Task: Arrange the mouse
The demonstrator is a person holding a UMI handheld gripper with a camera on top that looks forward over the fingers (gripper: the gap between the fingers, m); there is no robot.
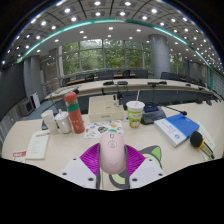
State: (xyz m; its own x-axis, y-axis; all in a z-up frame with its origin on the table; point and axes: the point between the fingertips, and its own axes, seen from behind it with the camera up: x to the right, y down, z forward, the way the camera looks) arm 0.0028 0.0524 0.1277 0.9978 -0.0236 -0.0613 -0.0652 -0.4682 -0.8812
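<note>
A pale pink computer mouse (112, 152) sits between my gripper's (112, 163) two fingers, its nose pointing away from me. Both magenta pads (91, 160) press against its sides, so the gripper is shut on it. It is held just above the light wooden table (40, 125), over a mouse mat with a cartoon print (100, 131) that shows just ahead of the fingers.
Beyond the fingers stand a red bottle (74, 112), small white cups (60, 122), a paper cup with a straw (135, 113), a blue book (177, 129), a white box (104, 106) and cables (202, 143). Papers (30, 148) lie to the left.
</note>
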